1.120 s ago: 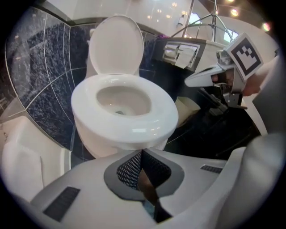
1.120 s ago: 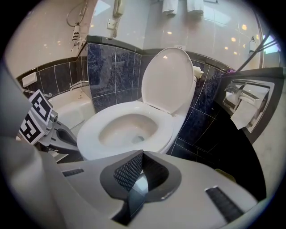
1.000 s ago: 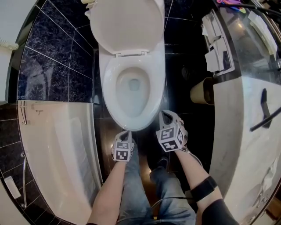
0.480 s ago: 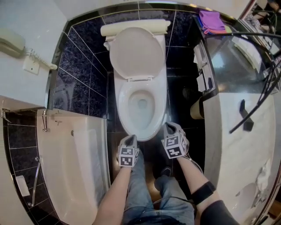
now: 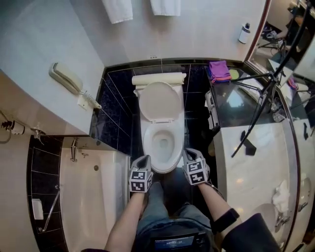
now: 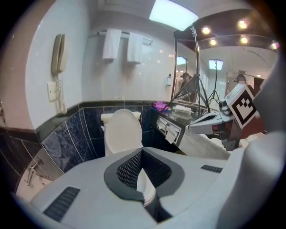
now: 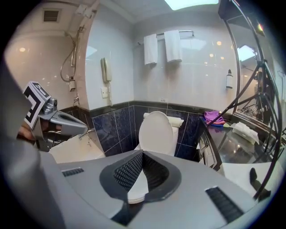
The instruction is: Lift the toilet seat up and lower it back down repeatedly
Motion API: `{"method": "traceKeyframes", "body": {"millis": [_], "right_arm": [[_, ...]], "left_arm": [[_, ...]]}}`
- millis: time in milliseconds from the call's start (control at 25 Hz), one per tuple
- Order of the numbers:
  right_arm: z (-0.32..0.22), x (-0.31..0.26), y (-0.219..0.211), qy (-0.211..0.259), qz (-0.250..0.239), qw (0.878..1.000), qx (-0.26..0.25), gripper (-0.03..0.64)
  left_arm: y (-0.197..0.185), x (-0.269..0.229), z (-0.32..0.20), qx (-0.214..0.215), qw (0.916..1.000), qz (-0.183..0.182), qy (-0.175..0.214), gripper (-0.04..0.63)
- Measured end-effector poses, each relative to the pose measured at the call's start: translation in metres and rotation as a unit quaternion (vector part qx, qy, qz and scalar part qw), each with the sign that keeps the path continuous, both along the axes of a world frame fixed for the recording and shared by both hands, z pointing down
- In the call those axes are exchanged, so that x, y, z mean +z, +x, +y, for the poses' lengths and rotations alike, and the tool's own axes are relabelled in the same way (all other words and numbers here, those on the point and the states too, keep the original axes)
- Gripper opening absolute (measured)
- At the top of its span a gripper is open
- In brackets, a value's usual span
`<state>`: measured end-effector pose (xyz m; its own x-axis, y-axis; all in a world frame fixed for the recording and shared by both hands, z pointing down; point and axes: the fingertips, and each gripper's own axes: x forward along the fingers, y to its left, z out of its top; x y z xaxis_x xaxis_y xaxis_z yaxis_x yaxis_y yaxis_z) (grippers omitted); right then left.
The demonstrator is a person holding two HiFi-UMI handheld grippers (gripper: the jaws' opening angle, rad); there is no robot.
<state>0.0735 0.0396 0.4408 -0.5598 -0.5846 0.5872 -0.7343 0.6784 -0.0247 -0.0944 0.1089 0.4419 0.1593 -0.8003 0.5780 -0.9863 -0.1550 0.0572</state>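
The white toilet (image 5: 162, 142) stands against the dark tiled wall. Its lid (image 5: 158, 101) is upright against the tank, and a wide white seat ring lies flat round the bowl. My left gripper (image 5: 145, 159) and right gripper (image 5: 188, 152) hover side by side above the bowl's front edge, touching nothing. In the left gripper view the left gripper (image 6: 142, 150) has its ribbed pads together on nothing, with the lid (image 6: 122, 133) beyond. The right gripper (image 7: 143, 153) looks the same in its own view, facing the lid (image 7: 156, 133).
A white bathtub (image 5: 93, 197) lies left of the toilet, with a wall phone (image 5: 69, 78) above it. A marble counter (image 5: 251, 162) runs along the right, with a tripod (image 5: 261, 106) over it and a purple cloth (image 5: 219, 70) on the ledge. Towels (image 5: 118, 10) hang on the back wall.
Both grippers and the head view have risen well above the toilet, which now looks smaller and farther. The lid has stayed upright. More of the walls and counter shows.
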Motion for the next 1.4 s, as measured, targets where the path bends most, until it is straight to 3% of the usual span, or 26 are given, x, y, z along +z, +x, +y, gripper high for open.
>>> {"method": "traceKeyframes", "body": {"millis": [200,480,1040,1320,1400], "right_arm": [[0.019,-0.067,0.012,0.021,-0.02,1.0,-0.005,0.02],[0.043,-0.107,0.031,0.047,-0.023,0.999,-0.004,0.019],[0.066,-0.102,0.036,0.056,0.004,0.998,-0.03,0.02],[0.057,-0.094,0.034,0.06,0.013,0.998,-0.024,0.025],[0.052,-0.083,0.035,0.05,0.014,0.998,-0.018,0.064]], "left_arm": [[-0.003,-0.075,0.014,0.002,0.9994,-0.006,0.035,-0.009],[-0.005,-0.122,0.041,-0.008,0.9981,0.004,0.062,-0.009],[-0.003,-0.129,0.07,-0.011,0.9972,-0.01,0.073,-0.009],[0.001,-0.127,0.061,0.009,0.9957,-0.021,0.089,-0.009],[0.004,-0.125,0.055,0.02,0.9945,-0.031,0.098,-0.009]]}}
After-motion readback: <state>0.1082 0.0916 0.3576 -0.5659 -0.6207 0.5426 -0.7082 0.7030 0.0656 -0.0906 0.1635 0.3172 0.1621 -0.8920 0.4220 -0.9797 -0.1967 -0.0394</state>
